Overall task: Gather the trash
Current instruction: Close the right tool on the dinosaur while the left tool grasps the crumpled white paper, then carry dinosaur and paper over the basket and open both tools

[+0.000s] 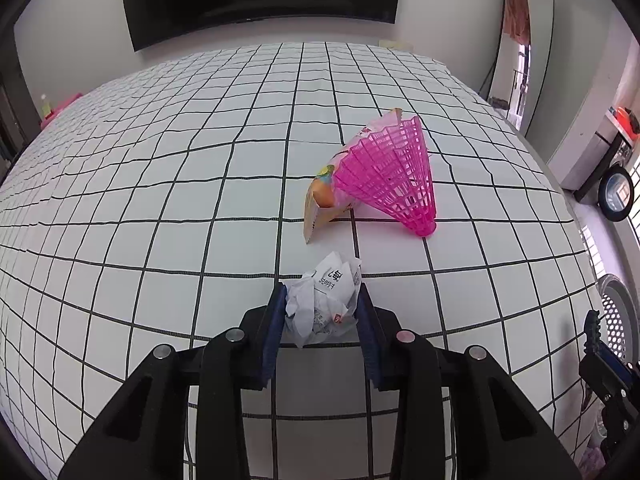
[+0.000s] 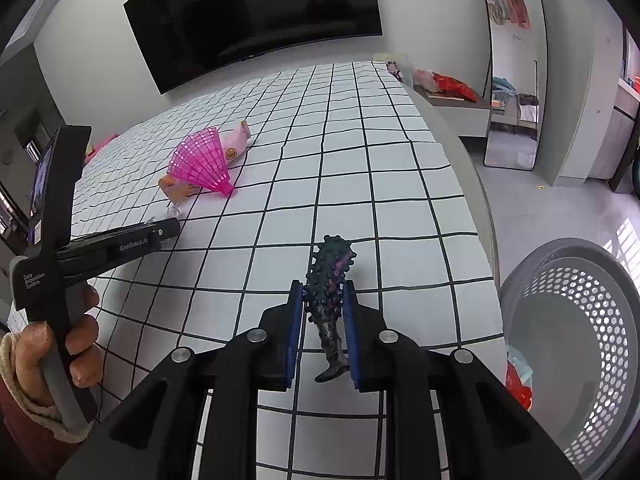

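Observation:
My left gripper (image 1: 322, 300) is shut on a crumpled white paper wad (image 1: 326, 300) just above the checked tablecloth (image 1: 160, 200). Beyond it lie a pink snack wrapper (image 1: 326, 192) and a big pink plastic shuttlecock (image 1: 394, 172) resting on it. My right gripper (image 2: 322, 300) is shut on a dark knobbly toy figure (image 2: 330, 280), held above the table near its right edge. The right wrist view also shows the shuttlecock (image 2: 202, 162), the wrapper (image 2: 234, 148) and the left gripper's body (image 2: 120, 244).
A grey perforated trash basket (image 2: 580, 320) stands on the floor right of the table, with red and blue scraps inside; it also shows in the left wrist view (image 1: 616, 312). A dark TV (image 2: 256, 16) hangs behind the table. A side shelf (image 2: 452, 100) holds clutter.

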A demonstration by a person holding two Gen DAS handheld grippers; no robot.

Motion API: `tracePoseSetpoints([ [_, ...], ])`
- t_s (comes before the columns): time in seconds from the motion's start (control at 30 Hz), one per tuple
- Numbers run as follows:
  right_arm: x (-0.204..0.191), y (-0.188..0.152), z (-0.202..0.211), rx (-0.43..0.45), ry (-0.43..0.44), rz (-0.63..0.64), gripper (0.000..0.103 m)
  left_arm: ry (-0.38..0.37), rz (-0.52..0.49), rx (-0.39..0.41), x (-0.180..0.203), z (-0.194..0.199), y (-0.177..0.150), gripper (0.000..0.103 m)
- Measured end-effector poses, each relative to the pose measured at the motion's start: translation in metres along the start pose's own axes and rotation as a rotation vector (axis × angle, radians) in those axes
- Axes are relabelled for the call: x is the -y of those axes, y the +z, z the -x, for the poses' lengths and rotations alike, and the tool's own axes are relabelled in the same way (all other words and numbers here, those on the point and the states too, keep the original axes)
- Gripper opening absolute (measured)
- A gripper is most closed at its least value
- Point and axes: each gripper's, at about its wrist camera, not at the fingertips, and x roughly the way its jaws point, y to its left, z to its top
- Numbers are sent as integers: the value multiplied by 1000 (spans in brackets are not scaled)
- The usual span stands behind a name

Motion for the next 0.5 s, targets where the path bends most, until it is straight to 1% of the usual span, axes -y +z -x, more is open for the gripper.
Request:
tracePoseSetpoints([
  [0.3, -1, -4, 11, 19, 2, -2, 20, -5, 7, 35, -4, 36, -24, 33],
  [0.5, 2, -12, 21, 22, -7, -7, 20, -17, -21, 63, 6, 64, -40, 33],
])
